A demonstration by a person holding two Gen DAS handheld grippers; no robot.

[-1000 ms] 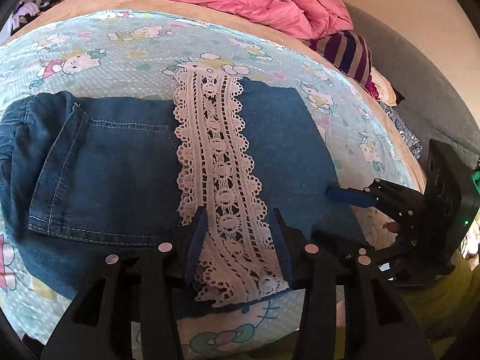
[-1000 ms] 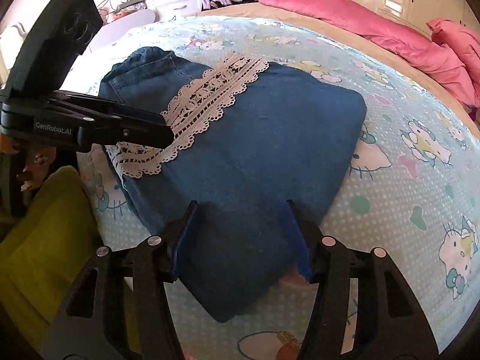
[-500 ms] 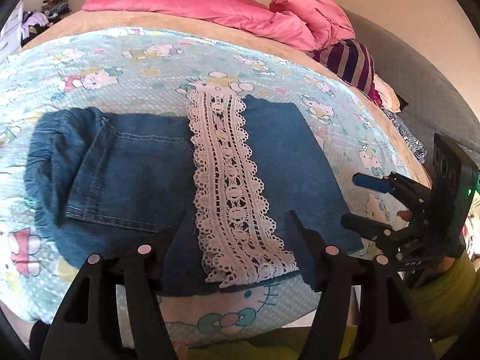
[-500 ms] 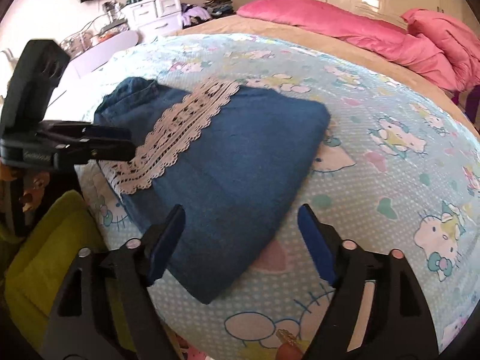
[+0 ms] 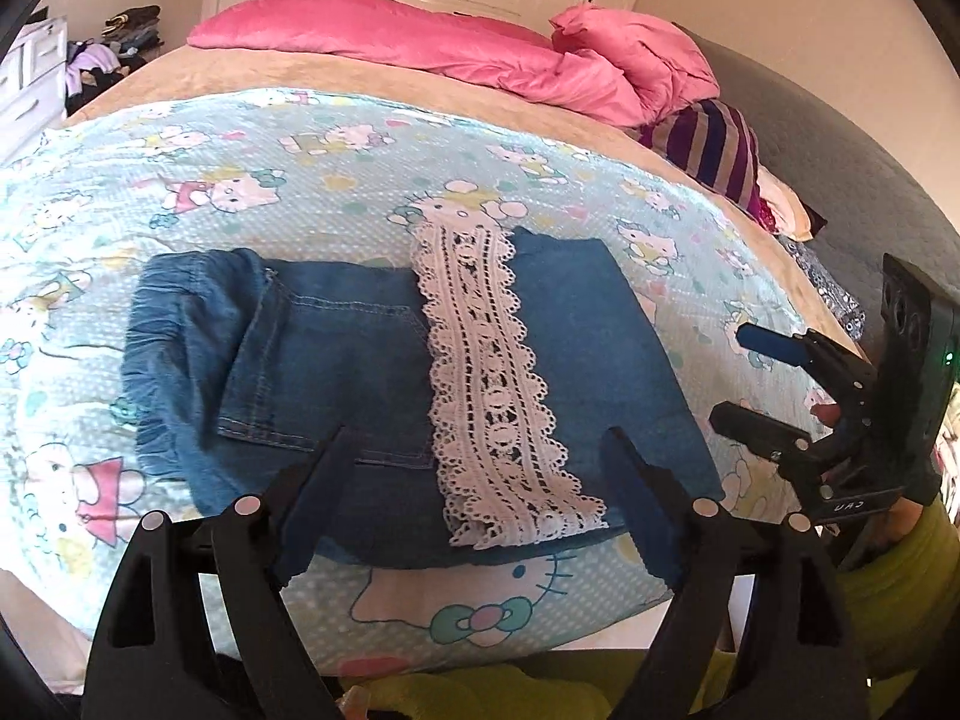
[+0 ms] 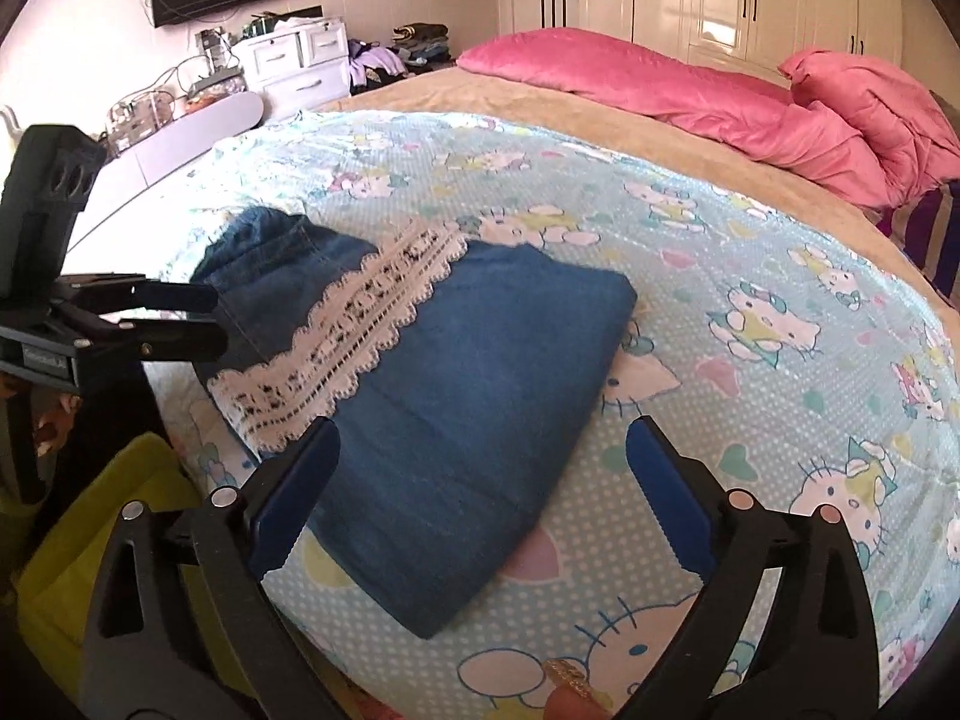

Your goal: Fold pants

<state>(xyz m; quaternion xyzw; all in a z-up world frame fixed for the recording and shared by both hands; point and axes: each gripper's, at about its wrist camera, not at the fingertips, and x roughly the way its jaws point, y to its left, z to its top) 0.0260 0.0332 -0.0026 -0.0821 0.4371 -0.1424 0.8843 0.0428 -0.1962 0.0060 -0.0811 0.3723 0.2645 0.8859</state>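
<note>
Right now the pants [image 5: 384, 384] are lying folded into a compact denim bundle on the bed [image 5: 336, 180], over its cartoon-cat sheet, with a white lace strip [image 5: 486, 384] running across the top layer. Just short of the pants' near edge, the left claw [image 5: 474, 498] is hovering with jaws spread, pinching nothing. Beside the pants' folded corner, the right claw [image 6: 480, 480] is likewise gaping wide and holding nothing.
</note>
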